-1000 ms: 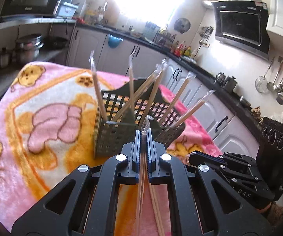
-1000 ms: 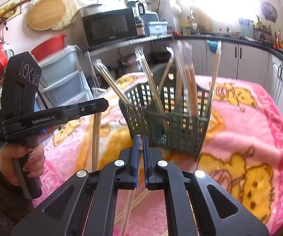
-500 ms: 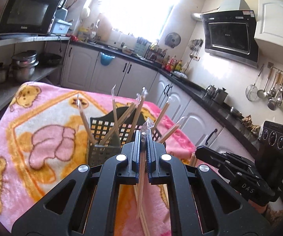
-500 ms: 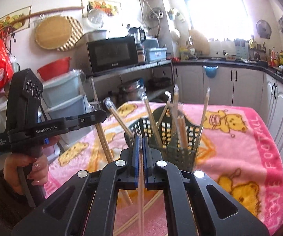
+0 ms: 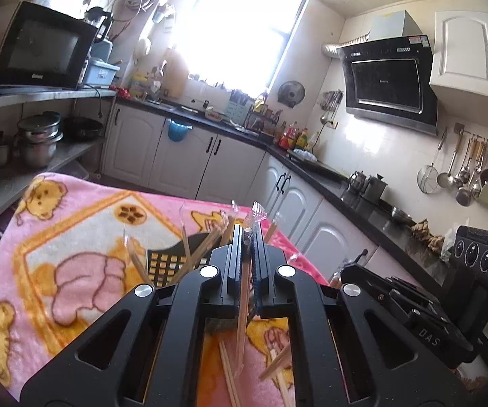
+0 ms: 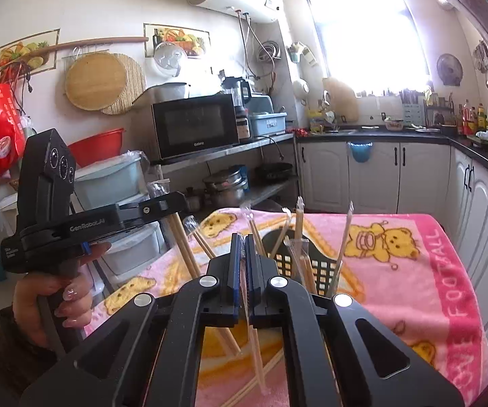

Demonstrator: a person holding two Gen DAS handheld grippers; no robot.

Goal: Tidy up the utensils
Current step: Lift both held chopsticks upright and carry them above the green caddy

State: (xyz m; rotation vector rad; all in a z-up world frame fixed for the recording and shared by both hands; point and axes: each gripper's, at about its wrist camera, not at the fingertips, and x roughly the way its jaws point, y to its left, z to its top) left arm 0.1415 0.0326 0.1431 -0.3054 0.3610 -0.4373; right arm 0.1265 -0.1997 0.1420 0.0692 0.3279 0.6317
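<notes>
Right wrist view: pink bear blanket point(image 6: 413, 291) in kitchen; both tools clamp wrapped chopsticks point(image 6: 254, 349).

Pink blanket point(image 6: 413, 291) (yellow bears), dark basket point(image 6: 325, 271).

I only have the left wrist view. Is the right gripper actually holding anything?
Observer: Yes. The right gripper is shut on a wrapped chopstick pair, which hangs down below its jaws.
Operator: And my own pair, is it over the basket?
Observer: No. In the right wrist view, the left gripper holds its left pair off to the left of the basket, apart from it.
</notes>
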